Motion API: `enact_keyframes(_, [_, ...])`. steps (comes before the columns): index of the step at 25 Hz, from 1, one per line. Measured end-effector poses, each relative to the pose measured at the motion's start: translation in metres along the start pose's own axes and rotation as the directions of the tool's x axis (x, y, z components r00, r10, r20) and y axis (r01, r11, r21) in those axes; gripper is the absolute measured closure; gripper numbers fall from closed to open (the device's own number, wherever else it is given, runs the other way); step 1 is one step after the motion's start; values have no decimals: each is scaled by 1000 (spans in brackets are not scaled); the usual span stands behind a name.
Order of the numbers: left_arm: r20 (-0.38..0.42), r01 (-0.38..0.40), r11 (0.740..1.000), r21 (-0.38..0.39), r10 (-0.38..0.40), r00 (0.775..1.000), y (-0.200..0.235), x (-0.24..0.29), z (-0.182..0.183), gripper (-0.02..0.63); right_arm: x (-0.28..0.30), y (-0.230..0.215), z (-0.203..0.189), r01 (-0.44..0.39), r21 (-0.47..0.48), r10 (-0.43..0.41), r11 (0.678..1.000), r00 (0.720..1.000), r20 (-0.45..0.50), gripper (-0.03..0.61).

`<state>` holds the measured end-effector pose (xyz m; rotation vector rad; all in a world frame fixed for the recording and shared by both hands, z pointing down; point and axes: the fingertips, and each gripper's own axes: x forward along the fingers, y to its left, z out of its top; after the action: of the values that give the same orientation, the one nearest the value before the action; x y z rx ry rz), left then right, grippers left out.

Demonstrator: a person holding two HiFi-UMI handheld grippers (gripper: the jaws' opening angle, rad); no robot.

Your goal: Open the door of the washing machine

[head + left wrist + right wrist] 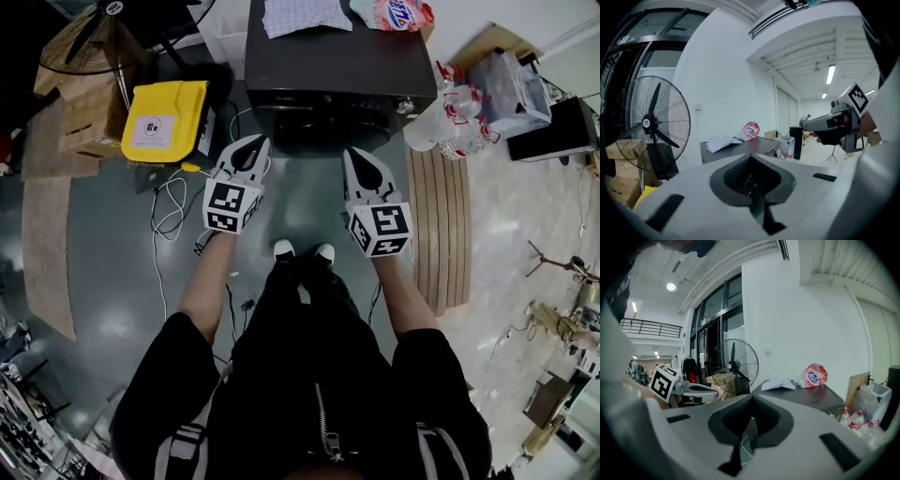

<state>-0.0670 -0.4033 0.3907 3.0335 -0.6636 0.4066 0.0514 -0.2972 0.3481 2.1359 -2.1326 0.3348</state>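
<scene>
Washing machine (342,70): stands at 12 o'clock in head view, carries checked cloth (305,14) and red-white bag (392,13) on top | left gripper (255,148): hovers at 11 o'clock, jaws closed on nothing, apart from machine | right gripper (356,159): hovers at 1 o'clock, jaws closed, empty

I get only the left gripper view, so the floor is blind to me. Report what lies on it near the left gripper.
Observer: A white cable loops on the floor, to the left of the left gripper.
Operator: Now check the right gripper's jaws.
Observer: The right gripper is shut, with nothing between its jaws.
Operator: Tell me what lies to its right.
Observer: A slatted wooden board lies flat on the floor, to the right of the washing machine.
</scene>
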Motion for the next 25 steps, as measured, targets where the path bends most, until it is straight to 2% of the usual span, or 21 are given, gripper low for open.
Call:
enact_keyframes(8, [-61, 41, 999, 0, -41, 997, 3, 46, -58, 612, 37, -17, -46, 8, 22, -6, 1000, 998, -59, 575])
enact_keyframes(12, [-88, 55, 998, -28, -57, 994, 10, 69, -103, 612, 54, -22, -86, 16, 46, -11, 999, 994, -106, 575])
enact_keyframes(16, [-126, 76, 997, -6, -76, 989, 14, 91, -150, 612, 60, -25, -120, 27, 61, -17, 998, 988, -154, 575])
enact_keyframes(20, [-173, 138, 990, -3, -136, 975, 17, 111, -197, 517, 59, -25, -141, 48, 64, -35, 997, 981, -192, 575])
enact_keyframes(25, [-254, 234, 972, -12, -229, 940, 21, 147, -255, 457, 58, -37, -157, 96, 75, -77, 993, 973, -220, 575])
